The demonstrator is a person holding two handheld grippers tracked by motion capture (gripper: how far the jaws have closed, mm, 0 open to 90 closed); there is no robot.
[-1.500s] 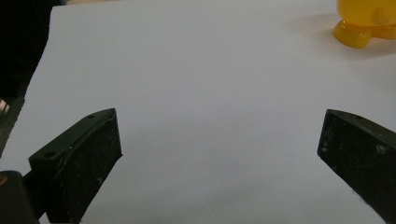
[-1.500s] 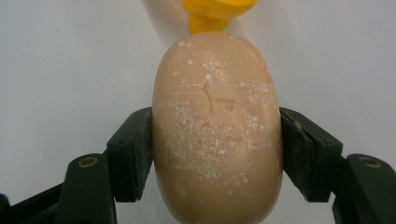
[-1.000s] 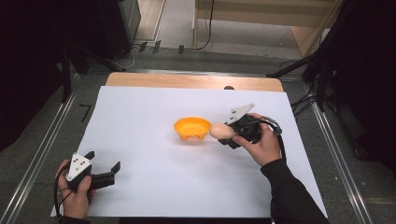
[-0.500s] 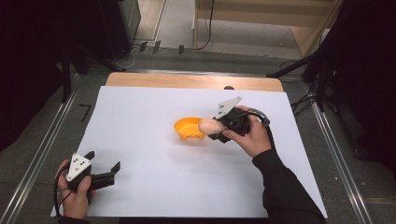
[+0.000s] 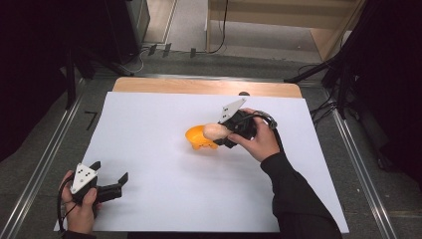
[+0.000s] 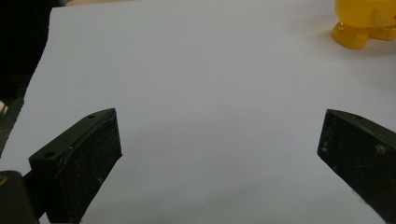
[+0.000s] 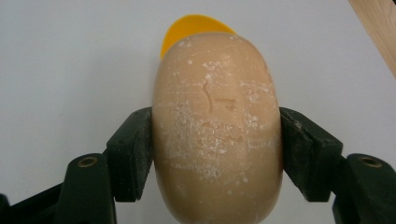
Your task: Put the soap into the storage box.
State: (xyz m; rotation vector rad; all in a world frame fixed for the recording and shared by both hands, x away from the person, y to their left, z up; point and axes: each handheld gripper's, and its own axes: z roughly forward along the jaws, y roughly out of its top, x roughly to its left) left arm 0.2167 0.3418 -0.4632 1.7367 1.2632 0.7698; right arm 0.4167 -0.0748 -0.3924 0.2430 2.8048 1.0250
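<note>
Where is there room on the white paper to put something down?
Lots of room. The white sheet is bare from the left gripper up to the wooden strip, and along the near edge. It is crowded only mid-right, where the right gripper holds a soap bar over the orange bowl.

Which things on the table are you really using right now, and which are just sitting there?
In use:
- tan bar of soap, clamped in the right gripper
- orange bowl, which the soap is held over
- right hand

Just there:
- left gripper, open and empty near the front edge
- white sheet
- wooden table
</note>
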